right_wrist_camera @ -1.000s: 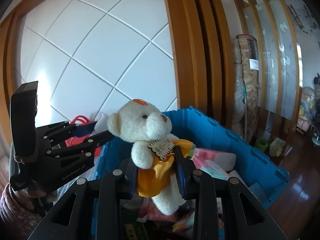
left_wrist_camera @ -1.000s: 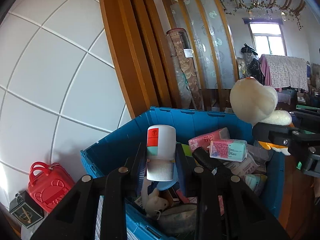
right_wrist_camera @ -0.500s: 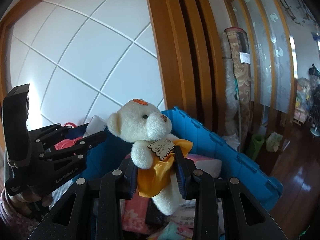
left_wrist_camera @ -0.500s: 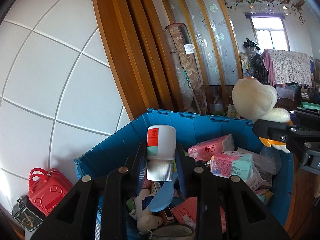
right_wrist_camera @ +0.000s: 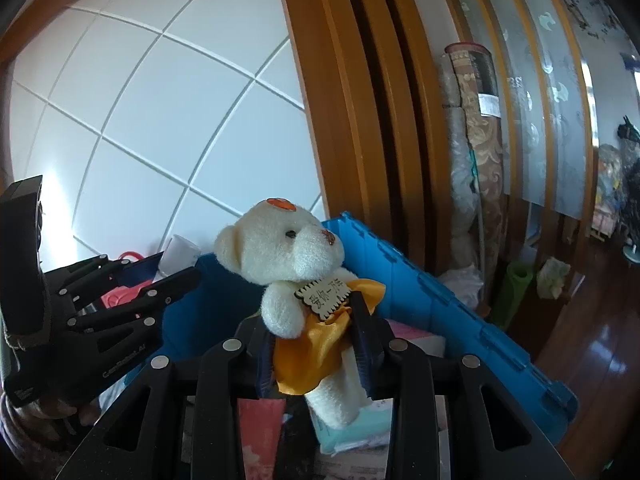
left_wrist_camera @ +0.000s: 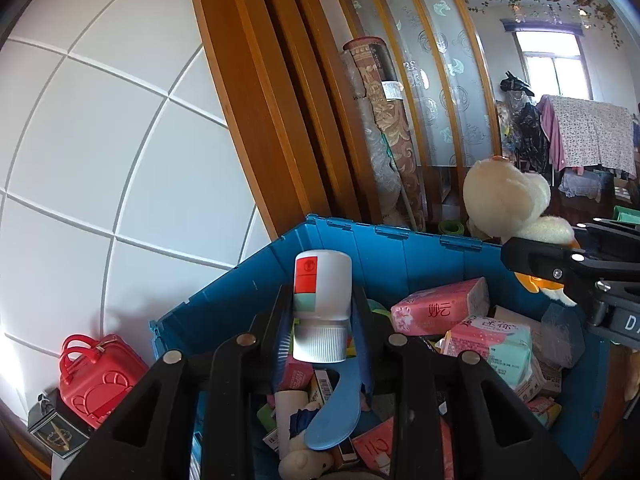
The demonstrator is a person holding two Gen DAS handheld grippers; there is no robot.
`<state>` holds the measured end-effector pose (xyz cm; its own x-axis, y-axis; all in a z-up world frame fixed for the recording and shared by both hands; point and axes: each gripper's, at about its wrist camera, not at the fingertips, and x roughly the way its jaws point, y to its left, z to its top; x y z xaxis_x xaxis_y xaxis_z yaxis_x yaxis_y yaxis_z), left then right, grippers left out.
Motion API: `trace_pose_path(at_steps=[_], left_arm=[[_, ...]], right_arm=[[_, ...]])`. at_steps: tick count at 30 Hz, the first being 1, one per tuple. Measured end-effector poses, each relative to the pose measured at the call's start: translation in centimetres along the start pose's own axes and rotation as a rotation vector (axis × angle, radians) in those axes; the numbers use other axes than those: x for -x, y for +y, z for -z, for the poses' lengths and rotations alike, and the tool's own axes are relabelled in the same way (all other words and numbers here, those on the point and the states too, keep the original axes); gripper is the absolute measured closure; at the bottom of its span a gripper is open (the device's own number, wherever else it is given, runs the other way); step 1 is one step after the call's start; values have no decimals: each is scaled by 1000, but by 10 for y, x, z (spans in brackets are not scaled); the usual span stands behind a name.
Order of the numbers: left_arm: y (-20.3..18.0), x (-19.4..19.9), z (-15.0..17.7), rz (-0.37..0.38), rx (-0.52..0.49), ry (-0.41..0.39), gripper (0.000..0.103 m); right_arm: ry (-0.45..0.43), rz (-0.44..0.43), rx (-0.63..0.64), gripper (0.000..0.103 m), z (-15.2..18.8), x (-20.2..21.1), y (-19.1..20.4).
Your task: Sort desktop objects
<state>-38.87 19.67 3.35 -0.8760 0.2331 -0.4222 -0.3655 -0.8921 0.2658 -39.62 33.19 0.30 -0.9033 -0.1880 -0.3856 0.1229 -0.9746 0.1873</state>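
My left claw (left_wrist_camera: 322,320) is clamped on a white bottle (left_wrist_camera: 321,306), held cap-down above the near-left corner of the blue crate (left_wrist_camera: 424,254). My right claw (right_wrist_camera: 314,344) is closed on a cream teddy bear (right_wrist_camera: 298,276) at its orange dress, upright above the crate's near edge. Pink tissue packs (left_wrist_camera: 440,306) lie inside the crate.

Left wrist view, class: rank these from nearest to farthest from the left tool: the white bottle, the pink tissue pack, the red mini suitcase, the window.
1. White bottle: clamped in the left tool, cap end toward the camera.
2. Pink tissue pack: just right, inside the blue crate.
3. Red mini suitcase: outside the crate, lower left, by the white wall.
4. Window: upper right, across the room.
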Motion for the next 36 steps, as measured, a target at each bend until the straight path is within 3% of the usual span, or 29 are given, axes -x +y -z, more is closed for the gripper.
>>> trace_pose_path(at_steps=[4, 5, 7, 8, 9, 11, 21, 24, 27, 36], left_arm=[[1, -8, -3, -19, 9, 18, 75], [1, -10, -4, -32, 12, 24, 71], [3, -11, -4, -72, 18, 24, 40], [3, -9, -3, -113, 21, 7, 14], [3, -5, -2, -148, 22, -18, 0], [3, 2, -2, -170, 22, -48, 0], [13, 17, 3, -201, 67, -57, 0], [18, 25, 5, -210, 81, -74, 0], [23, 34, 6, -217, 104, -86, 0], [34, 53, 12, -281, 159, -108, 0]], right_arm=[[0, 9, -14, 68, -3, -8, -6], [-5, 9, -18, 67, -4, -9, -8], [-16, 11, -32, 59, -5, -11, -10], [-20, 15, -42, 57, -5, -11, -12], [-25, 19, -48, 50, -5, -10, -12], [-47, 30, -52, 39, -5, -7, -13], [-110, 29, -39, 19, -5, 15, 1], [-131, 35, -16, 17, -3, 24, 11], [-149, 44, 19, 3, -1, 30, 21], [-181, 25, 49, 1, 1, 46, 40]])
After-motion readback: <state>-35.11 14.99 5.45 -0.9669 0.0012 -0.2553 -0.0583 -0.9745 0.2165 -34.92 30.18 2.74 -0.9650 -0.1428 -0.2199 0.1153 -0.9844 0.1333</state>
